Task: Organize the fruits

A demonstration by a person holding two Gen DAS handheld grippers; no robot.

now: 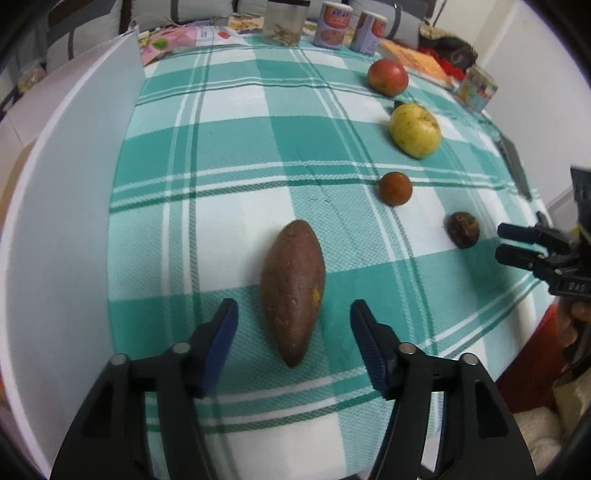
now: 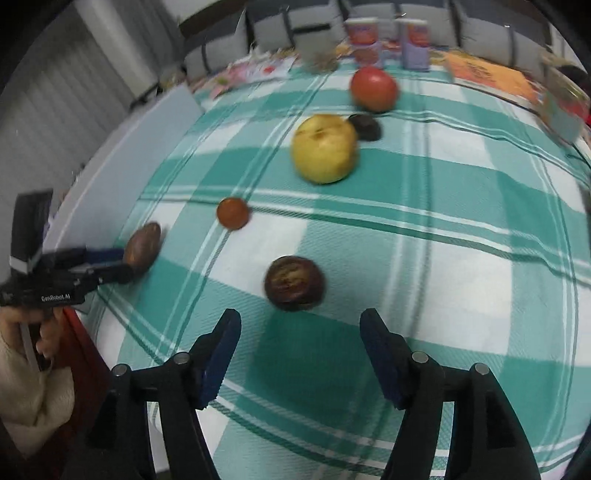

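A brown sweet potato [image 1: 293, 291] lies on the teal checked cloth [image 1: 229, 155], its near end between the fingers of my open left gripper [image 1: 293, 314], which does not touch it. Beyond stand a small orange fruit [image 1: 395, 188], a yellow apple [image 1: 415, 130], a red apple [image 1: 387, 77] and a dark wrinkled fruit [image 1: 463, 229]. My right gripper [image 2: 300, 326] is open and empty just short of the dark wrinkled fruit [image 2: 294, 283]. In the right wrist view a second small dark fruit [image 2: 365, 127] lies behind the yellow apple [image 2: 325, 148].
A white board [image 1: 70, 184] stands along the table's left side. Cans [image 1: 332, 24], a clear jar [image 1: 284, 20], an orange book [image 1: 421, 61] and papers line the far edge. A patterned box [image 1: 476, 88] sits at the far right.
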